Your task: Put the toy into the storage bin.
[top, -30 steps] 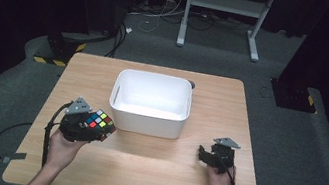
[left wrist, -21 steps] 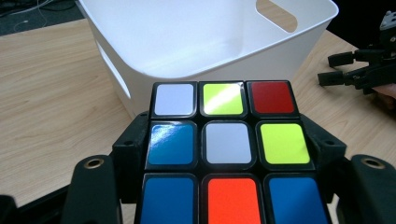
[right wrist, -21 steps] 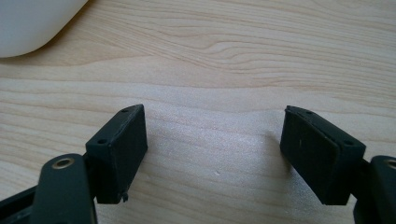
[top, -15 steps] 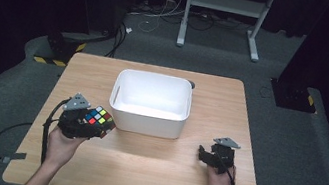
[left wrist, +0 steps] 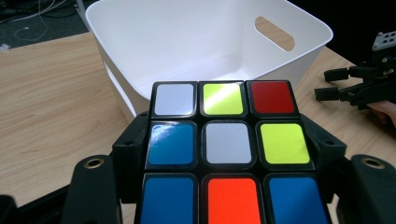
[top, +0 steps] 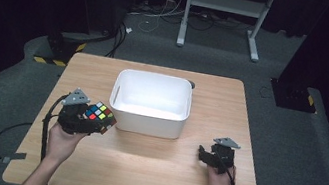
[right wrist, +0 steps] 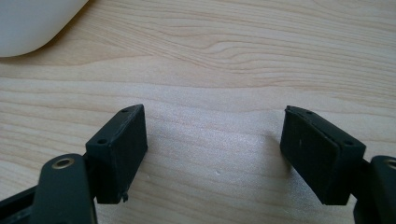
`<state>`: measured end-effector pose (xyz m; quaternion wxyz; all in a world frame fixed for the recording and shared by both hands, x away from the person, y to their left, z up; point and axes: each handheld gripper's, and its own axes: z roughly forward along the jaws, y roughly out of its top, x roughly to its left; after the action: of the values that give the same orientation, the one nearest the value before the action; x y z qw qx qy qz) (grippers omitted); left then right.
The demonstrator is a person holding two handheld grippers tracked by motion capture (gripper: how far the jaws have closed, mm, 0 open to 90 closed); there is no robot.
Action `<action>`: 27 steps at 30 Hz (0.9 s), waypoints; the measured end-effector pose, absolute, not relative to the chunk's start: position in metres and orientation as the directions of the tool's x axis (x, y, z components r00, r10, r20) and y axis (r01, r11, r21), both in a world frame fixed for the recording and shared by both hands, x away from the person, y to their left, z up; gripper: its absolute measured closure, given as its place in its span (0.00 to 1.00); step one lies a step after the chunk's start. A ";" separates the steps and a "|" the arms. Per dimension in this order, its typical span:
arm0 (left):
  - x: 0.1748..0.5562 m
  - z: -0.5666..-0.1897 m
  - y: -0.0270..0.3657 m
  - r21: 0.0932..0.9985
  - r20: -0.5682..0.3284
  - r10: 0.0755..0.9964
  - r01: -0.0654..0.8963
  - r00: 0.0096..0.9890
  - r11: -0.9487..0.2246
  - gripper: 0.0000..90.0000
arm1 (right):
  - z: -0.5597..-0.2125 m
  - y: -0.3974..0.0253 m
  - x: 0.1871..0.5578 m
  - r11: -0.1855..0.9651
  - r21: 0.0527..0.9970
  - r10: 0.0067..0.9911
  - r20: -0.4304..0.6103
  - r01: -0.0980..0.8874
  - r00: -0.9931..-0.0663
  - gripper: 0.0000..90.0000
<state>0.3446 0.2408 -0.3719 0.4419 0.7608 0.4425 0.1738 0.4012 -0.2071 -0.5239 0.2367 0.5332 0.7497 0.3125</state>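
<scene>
Left gripper [top: 92,120]: jaws clamped on the puzzle cube [left wrist: 227,154], held just beside the white bin [top: 151,101], near its left wall. Right gripper [right wrist: 215,154]: jaws apart, empty, low over the wooden surface [top: 201,164], well apart from the cube.

The cube [left wrist: 226,154] has glossy plastic stickers in a shiny black frame. Beside the cube, the tub [left wrist: 140,42] is smooth, matt white plastic. The desk [right wrist: 243,56] is pale, matt, grained wood. The right hand-held gripper [right wrist: 212,154] has matt black pads [right wrist: 123,149].

One puzzle cube [top: 100,114], one white bin [top: 150,103]
</scene>
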 end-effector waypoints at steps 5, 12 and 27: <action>0.346 -0.369 0.241 0.828 -0.130 0.826 0.518 0.548 -0.214 0.37 | -0.524 -0.207 0.401 0.236 0.721 0.947 -0.021 0.651 -0.319 0.25; 0.350 -0.364 0.240 0.831 -0.124 0.823 0.512 0.554 -0.219 0.37 | -0.524 -0.207 0.401 0.236 0.721 0.947 -0.022 0.651 -0.319 0.25; 0.361 -0.355 0.234 0.833 -0.130 0.807 0.505 0.576 -0.227 0.37 | -0.524 -0.207 0.401 0.235 0.721 0.947 -0.020 0.652 -0.320 0.25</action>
<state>0.3614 0.2345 -0.3549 0.4503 0.7650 0.4289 0.1675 0.4011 -0.2070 -0.5239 0.2361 0.5333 0.7497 0.3129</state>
